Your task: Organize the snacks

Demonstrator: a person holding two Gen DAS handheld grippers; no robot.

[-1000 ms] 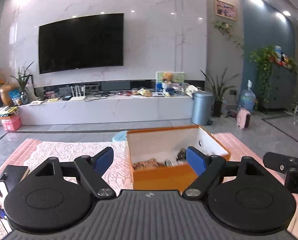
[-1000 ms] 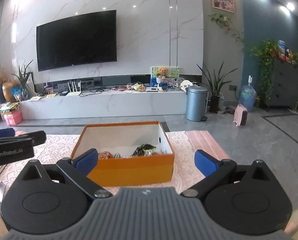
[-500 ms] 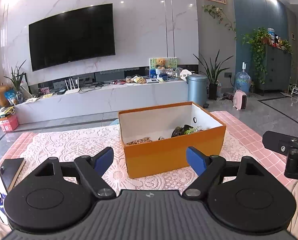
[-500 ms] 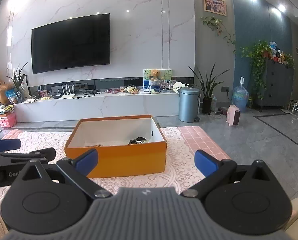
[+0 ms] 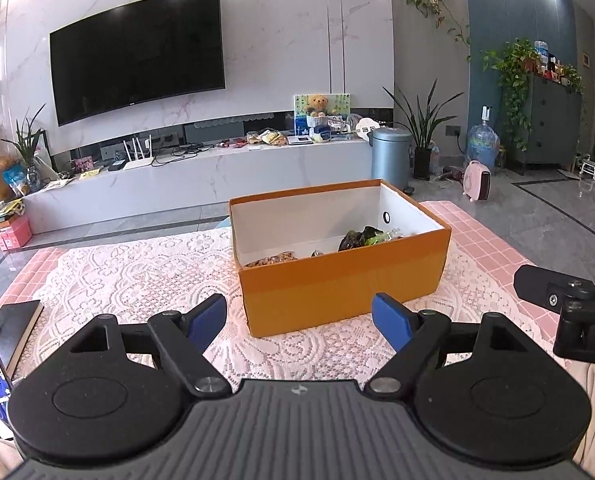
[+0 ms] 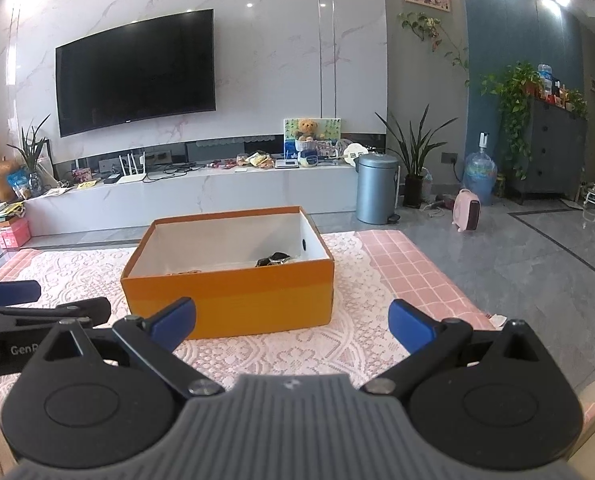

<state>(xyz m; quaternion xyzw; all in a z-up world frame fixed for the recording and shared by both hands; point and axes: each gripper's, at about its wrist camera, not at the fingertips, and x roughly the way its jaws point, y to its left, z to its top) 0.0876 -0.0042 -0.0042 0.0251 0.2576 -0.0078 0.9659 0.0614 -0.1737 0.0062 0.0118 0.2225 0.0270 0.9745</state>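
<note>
Now, left fingers: I'm holding them released, empty.
right fingers: released, hovering before orange box.
snacks: lying inside box.

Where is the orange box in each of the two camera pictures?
Left wrist view: the orange box sits right of centre, beyond the open left gripper.
Right wrist view: the orange box sits left of centre, beyond the open right gripper.
Shared landmark: the grey bin behind the box.
</note>
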